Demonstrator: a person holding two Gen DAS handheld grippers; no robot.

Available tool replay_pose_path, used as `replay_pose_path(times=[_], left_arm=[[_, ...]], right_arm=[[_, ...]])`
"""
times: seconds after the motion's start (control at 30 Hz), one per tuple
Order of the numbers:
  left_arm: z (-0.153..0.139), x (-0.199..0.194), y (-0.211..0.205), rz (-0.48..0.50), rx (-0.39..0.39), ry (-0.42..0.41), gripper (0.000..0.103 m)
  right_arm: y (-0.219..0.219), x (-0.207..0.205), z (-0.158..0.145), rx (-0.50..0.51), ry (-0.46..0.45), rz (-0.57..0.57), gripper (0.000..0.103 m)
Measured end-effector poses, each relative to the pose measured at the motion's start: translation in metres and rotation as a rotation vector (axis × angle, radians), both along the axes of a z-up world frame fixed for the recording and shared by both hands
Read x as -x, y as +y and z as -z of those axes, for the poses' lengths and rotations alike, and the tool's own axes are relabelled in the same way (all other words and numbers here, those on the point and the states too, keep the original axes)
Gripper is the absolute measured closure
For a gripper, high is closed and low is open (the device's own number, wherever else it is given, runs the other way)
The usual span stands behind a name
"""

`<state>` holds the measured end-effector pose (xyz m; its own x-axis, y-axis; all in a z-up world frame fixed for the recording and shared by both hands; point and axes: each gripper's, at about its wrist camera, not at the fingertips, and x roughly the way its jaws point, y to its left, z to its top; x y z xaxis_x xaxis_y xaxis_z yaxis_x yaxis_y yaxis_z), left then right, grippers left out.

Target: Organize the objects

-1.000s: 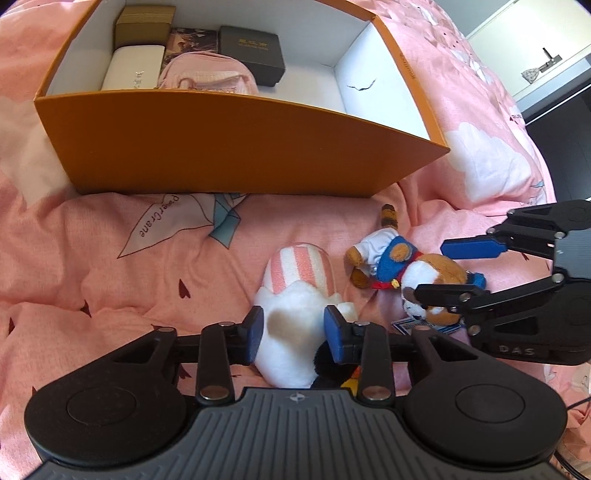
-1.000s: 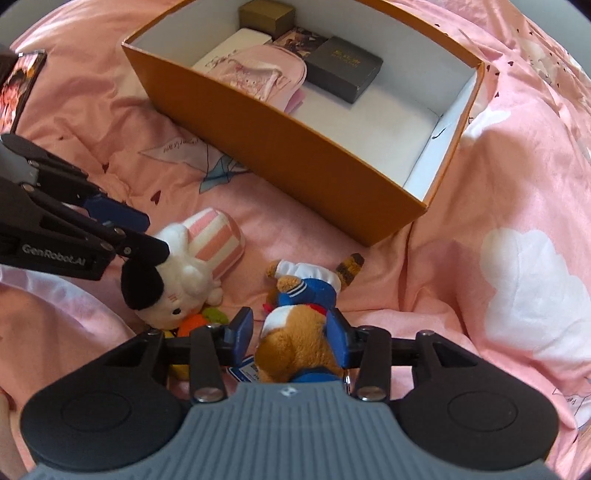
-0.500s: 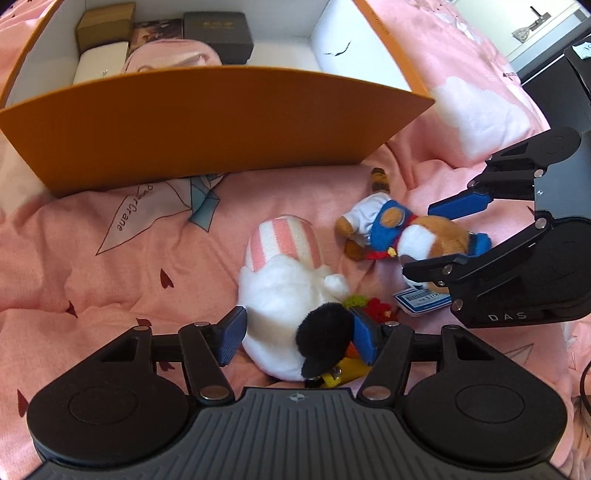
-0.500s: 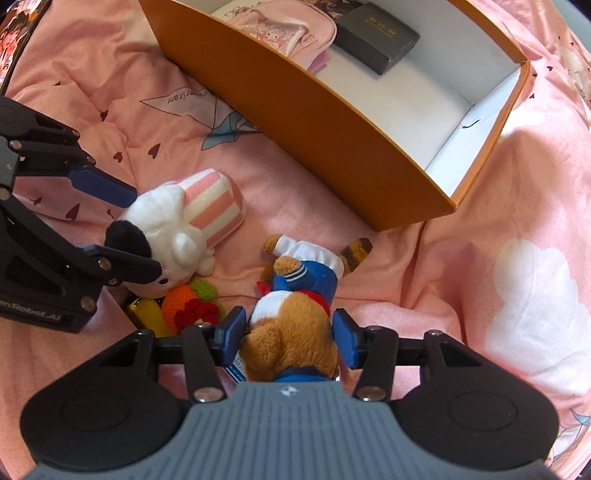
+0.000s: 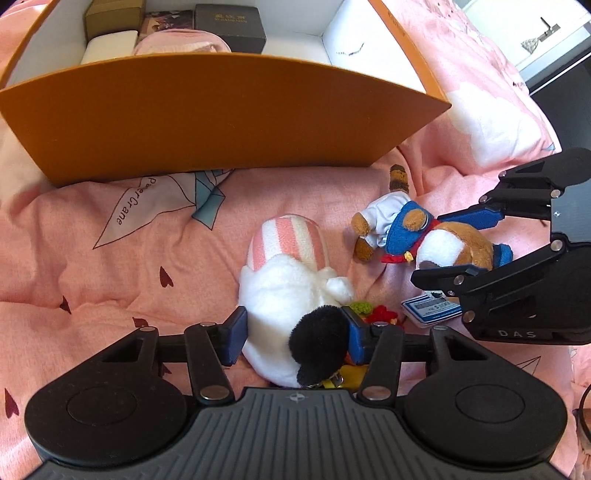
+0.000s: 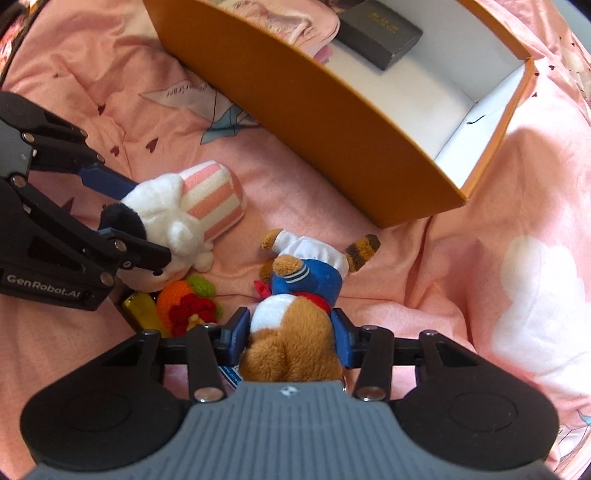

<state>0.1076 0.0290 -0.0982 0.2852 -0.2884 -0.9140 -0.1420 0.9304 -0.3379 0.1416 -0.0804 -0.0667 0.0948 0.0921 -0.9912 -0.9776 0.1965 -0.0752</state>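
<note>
A white plush with a pink-striped body and a black ear lies on the pink bedspread; my left gripper has its blue pads on both sides of its head. It also shows in the right wrist view. A brown plush in a blue and white outfit lies beside it, with my right gripper closed around its head. It also shows in the left wrist view. An orange box stands beyond both plushes.
The box holds a dark case, a gold box, a white case and a pink pouch; its right part is bare. A small orange, red and green knitted toy lies between the plushes.
Both grippers have come lower and nearer the box. The left jaws were narrow a second ago, then spread around the white plush's head. The right jaws stay around the brown plush.
</note>
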Motion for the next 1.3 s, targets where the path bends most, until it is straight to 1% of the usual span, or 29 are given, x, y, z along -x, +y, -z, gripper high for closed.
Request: replay_pose_path(times=[0.1, 0.23, 0.33, 0.6, 0.83, 1.03, 1.13, 1.3], left_arm=[[-0.008, 0.003, 0.003, -0.014, 0.009, -0.024, 0.045], [-0.023, 0.007, 0.006, -0.031, 0.015, -0.066, 0.045], [-0.038, 0.011, 0.008, -0.040, 0.021, -0.106, 0.045], [-0.080, 0.017, 0.017, -0.071, 0.035, -0.233, 0.045], [-0.110, 0.017, 0.034, -0.136, 0.071, -0.358, 0.045], [-0.131, 0.006, 0.045, -0.168, 0.083, -0.439, 0.045], [-0.143, -0.001, 0.050, -0.171, 0.076, -0.490, 0.045], [-0.156, -0.019, 0.061, -0.178, 0.062, -0.537, 0.045]], right_arm=[[-0.004, 0.001, -0.013, -0.056, 0.000, 0.019, 0.055], [-0.010, -0.003, -0.033, -0.134, 0.027, 0.064, 0.055], [-0.013, -0.001, -0.047, -0.196, 0.020, 0.085, 0.055], [-0.026, 0.001, -0.089, -0.367, 0.010, 0.133, 0.055], [-0.029, -0.004, -0.123, -0.509, -0.002, 0.171, 0.055], [-0.030, -0.016, -0.146, -0.643, 0.026, 0.226, 0.055], [-0.026, -0.023, -0.155, -0.694, 0.019, 0.248, 0.055], [-0.019, -0.038, -0.160, -0.771, 0.035, 0.316, 0.055]])
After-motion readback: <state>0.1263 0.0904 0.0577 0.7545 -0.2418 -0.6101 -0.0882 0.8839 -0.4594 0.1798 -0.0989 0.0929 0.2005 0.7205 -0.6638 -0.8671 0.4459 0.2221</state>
